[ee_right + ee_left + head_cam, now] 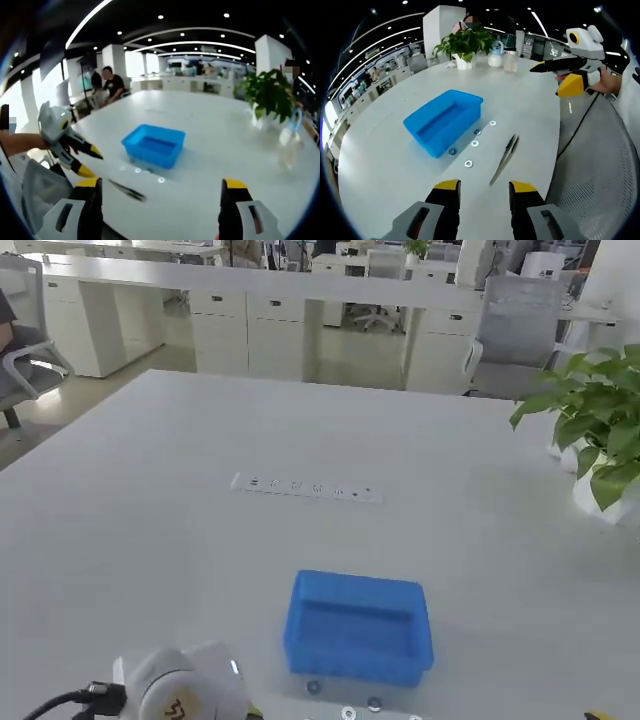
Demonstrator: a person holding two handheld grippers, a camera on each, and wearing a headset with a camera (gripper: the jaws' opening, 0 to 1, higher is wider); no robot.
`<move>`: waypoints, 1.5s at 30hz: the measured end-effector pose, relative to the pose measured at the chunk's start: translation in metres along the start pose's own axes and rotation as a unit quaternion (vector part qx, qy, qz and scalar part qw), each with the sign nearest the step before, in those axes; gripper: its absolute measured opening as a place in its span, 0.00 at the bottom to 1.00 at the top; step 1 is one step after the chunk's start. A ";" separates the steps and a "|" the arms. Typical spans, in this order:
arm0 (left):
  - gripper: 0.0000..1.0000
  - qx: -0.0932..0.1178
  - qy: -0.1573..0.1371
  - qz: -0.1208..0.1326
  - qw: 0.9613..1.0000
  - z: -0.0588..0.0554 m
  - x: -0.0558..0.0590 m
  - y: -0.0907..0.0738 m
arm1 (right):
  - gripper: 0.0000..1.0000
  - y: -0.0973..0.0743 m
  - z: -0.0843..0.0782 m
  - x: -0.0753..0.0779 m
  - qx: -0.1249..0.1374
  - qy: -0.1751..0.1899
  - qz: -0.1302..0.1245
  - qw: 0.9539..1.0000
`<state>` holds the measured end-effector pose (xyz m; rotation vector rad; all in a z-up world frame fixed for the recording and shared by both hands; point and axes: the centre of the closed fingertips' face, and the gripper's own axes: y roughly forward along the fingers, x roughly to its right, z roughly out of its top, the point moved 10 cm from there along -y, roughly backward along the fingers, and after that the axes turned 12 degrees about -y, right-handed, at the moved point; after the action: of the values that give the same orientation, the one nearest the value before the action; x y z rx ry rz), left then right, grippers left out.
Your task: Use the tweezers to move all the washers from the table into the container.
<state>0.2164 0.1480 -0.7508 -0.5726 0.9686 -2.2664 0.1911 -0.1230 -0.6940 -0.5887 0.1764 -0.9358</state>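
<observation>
Container [444,121]: blue, on tabletop [385,165].
Washers [474,143]: five, loose beside container; partly cut off in head view.
Tweezers [504,158]: flat near washers; blurred in right gripper view.
Left gripper [485,186], right gripper [161,183]: spread, empty.

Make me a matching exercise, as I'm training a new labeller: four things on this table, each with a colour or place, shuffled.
Things:
1. container
2. tweezers
3. washers
4. plant

Descriptions:
A. green, in a white pot
B. blue, open on top
C. scattered on the table beside the container
D. long and thin, lying flat near the washers

Pairs: 1-B, 2-D, 3-C, 4-A
</observation>
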 end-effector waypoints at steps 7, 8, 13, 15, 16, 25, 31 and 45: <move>0.26 -0.028 0.027 -0.015 0.999 -0.003 -0.001 0.018 | 0.96 0.001 -0.001 0.002 -0.008 0.000 0.003 1.000; 0.24 -0.027 0.029 -0.016 0.999 -0.003 -0.001 0.020 | 0.96 0.001 -0.001 0.002 -0.009 -0.002 0.004 1.000; 0.13 -0.026 0.056 -0.018 0.998 -0.004 -0.001 0.031 | 0.96 0.002 0.001 0.003 -0.007 -0.004 0.007 1.000; 0.12 -0.030 0.061 -0.025 0.997 -0.005 0.001 0.034 | 0.96 0.003 0.001 0.003 -0.009 -0.007 0.009 1.000; 0.11 -0.032 0.064 -0.030 0.997 -0.005 0.002 0.035 | 0.95 0.003 0.001 0.003 -0.009 -0.008 0.010 1.000; 0.00 -0.030 0.081 -0.061 0.994 -0.013 0.016 0.036 | 0.93 0.009 0.006 -0.007 -0.012 -0.036 0.035 0.999; 0.00 -0.021 0.077 -0.046 0.996 -0.007 0.023 0.016 | 0.70 0.019 0.008 -0.020 -0.037 -0.071 0.106 0.991; 0.00 0.034 0.068 -0.041 0.996 0.014 0.041 -0.040 | 0.30 0.084 0.011 -0.086 -0.077 -0.229 0.264 0.934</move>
<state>0.1807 0.1363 -0.7055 -0.4415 0.9437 -2.4270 0.2036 -0.0124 -0.7396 -0.8379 -0.0156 -0.2481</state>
